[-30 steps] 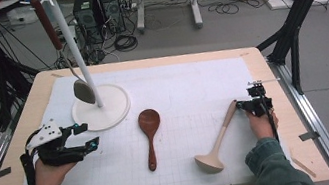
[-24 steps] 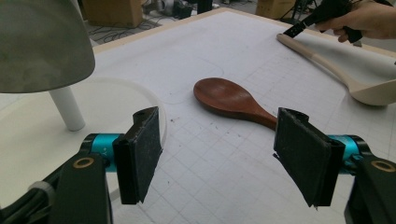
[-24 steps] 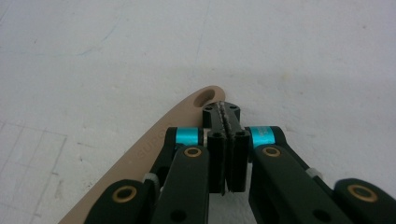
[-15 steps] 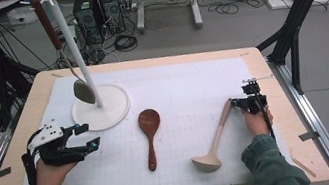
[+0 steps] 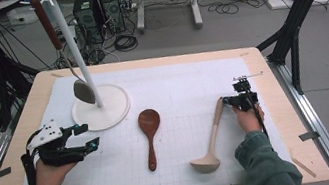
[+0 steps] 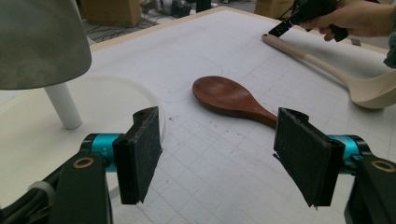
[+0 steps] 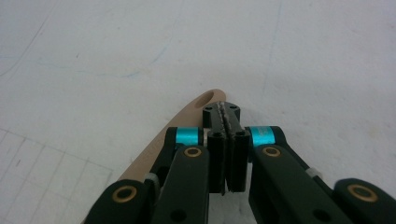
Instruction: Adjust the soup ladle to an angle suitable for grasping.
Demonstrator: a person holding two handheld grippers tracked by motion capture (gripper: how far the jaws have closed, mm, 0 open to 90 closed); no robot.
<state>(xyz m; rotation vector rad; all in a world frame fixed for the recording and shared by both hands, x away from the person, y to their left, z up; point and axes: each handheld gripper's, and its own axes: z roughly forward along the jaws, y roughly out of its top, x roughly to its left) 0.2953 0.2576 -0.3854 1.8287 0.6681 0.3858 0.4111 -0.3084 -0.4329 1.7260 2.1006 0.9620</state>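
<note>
ladle (image 5: 209,136): pale beige, flat on the white grid mat (image 5: 179,100), right half of table; bowl toward the person, handle tip with its hanging hole pointing away.
right gripper (image 5: 231,103): at the ladle's handle tip; right gripper view shows jaws pressed together with nothing between them, the handle end (image 7: 205,103) lies just under and left of the tips. Touching or only just above, cannot tell. Not a grip.
step in hand: judged as nudging or lining up the ladle handle with shut jaws, likely ahead of a pick-up.
how to do it well: push low and gently at the tip so the ladle pivots on its bowl and does not skid off the mat; for a grasp, part the jaws first, straddle the handle below the hole, then clamp square across the flat.
risk: rounded bowl may roll, handle can slip off closed tips.
wooden spoon (image 5: 149,133): dark brown, mid-mat, well apart from the ladle, untouched.
left gripper (image 5: 89,136): resting on the mat's left side, jaws apart, empty, facing the wooden spoon.
rack (image 5: 98,106): white pole on a round base, back left; a metal ladle (image 5: 78,81) hangs from it.
</note>
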